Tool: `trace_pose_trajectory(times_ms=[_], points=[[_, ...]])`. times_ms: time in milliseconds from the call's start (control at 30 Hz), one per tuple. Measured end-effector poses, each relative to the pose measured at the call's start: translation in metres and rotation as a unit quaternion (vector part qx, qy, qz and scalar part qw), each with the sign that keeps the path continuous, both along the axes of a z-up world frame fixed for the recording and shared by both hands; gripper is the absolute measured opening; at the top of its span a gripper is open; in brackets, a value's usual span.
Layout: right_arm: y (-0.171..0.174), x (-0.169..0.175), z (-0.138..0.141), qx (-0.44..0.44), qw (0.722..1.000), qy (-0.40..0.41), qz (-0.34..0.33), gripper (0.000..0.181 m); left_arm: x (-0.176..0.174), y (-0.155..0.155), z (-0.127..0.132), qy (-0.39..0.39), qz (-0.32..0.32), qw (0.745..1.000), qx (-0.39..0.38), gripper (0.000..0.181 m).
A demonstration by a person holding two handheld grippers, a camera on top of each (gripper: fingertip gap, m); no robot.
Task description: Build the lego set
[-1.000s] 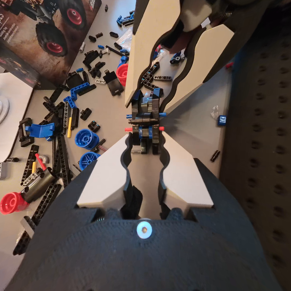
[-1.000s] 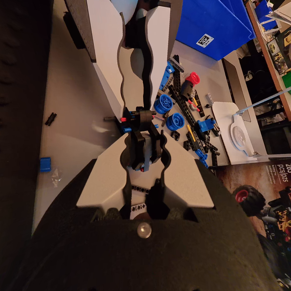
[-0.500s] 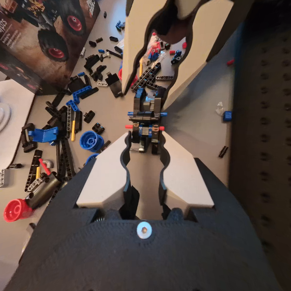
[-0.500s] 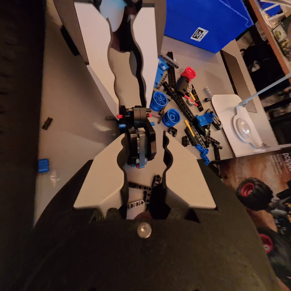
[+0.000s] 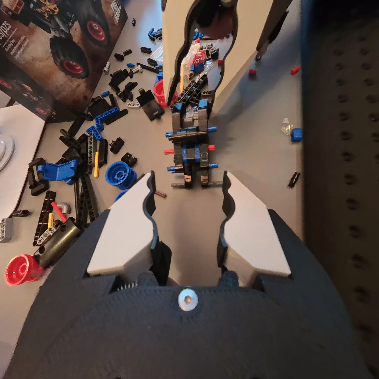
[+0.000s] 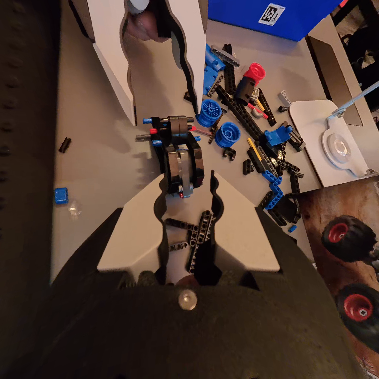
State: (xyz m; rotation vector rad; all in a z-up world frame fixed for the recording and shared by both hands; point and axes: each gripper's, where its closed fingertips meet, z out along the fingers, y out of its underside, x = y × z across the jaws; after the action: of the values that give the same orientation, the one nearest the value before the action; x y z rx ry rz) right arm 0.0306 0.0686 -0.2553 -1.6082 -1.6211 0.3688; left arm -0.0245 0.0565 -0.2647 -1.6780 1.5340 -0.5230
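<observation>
Tongs stand apart on both sides: the left gripper (image 5: 188, 178) and right gripper (image 6: 187, 178) each gape, clamping nothing. Between them the chassis (image 5: 191, 150) lies on the table (image 5: 252, 143); loose beams (image 6: 242, 111) and blue hubs (image 6: 227, 134) lie beside it. The next pick probably needs one gripper steadying the chassis by its black frame, clear of protruding pins.

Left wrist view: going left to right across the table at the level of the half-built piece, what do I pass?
Blue curved panel → yellow axle → blue wheel hub → black and blue assembly → small blue brick.
</observation>
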Motion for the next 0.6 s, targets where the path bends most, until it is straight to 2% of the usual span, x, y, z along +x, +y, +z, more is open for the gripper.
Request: trace_pose_trajectory(times_ms=[167,333,433,600], points=[[0.001,0.0,-0.01,-0.002,1.0,-0.029,0.005,0.039,0.0,-0.005,-0.005,0.001,-0.015,1.0,0.001,0.068],[0.005,0.013,0.0,-0.004,1.0,-0.006,-0.018,0.04,-0.009,0.006,0.002,0.0,0.004,1.0,0.024,0.067],[0.005,0.02,0.01,-0.016,0.999,0.018,-0.033,0.042,-0.014,0.006,0.007,-0.012,0.008,1.0,0.012,0.067],[0.0,0.02,0.004,-0.021,0.999,-0.005,-0.024,0.052,-0.007,-0.004,0.014,-0.021,-0.008,1.0,0.013,0.067]])
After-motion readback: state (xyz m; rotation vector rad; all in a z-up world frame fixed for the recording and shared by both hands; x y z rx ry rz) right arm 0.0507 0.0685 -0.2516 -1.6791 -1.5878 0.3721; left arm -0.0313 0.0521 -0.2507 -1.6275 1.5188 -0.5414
